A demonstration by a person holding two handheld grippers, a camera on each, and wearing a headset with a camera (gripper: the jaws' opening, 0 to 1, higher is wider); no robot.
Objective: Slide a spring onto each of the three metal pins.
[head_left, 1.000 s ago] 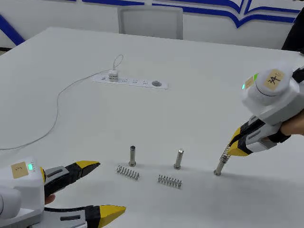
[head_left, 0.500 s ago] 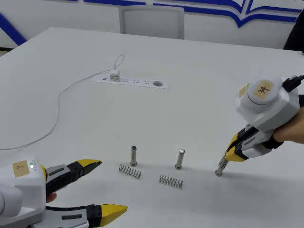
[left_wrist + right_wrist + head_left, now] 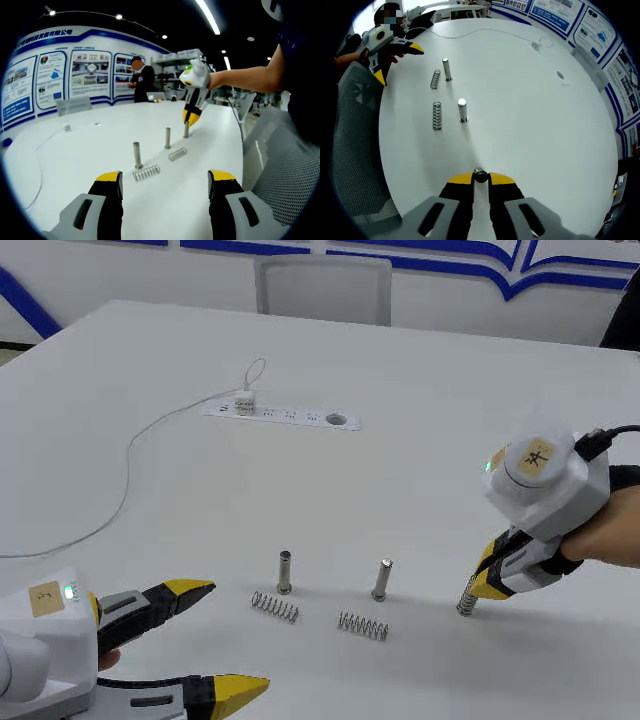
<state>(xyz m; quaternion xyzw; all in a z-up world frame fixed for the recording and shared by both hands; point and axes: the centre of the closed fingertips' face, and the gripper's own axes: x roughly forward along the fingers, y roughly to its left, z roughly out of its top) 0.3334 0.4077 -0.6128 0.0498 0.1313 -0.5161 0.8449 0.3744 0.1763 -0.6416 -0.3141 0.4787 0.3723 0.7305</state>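
**Head view.** On the white table (image 3: pixel 400 440) three silver metal pins stand in one row. The middle pin (image 3: pixel 382 580) is upright, its long axis vertical, and the left pin (image 3: pixel 285 572) stands the same way. Just in front of the middle pin the near spring (image 3: pixel 362 625), a loose steel coil, lies flat. The left spring (image 3: pixel 274 606) lies flat further left. Both long axes run along the row. To the right of the middle pin, the right pin (image 3: pixel 464 611) carries the third spring (image 3: pixel 467 598). Its top is hidden by the yellow-tipped right gripper (image 3: pixel 480 587).

**Left gripper view.** The left gripper (image 3: pixel 166 177) has its jaws wide apart and holds nothing. Beyond them the middle pin (image 3: pixel 167 137) stands between the left pin (image 3: pixel 136 155) and the third spring (image 3: pixel 186 131).

**Right gripper view.** The right gripper (image 3: pixel 480 179) has narrow jaws, closed at the round top of the right pin (image 3: pixel 480 175). The spring below is hard to make out, so the grip on it is likely but not sure.
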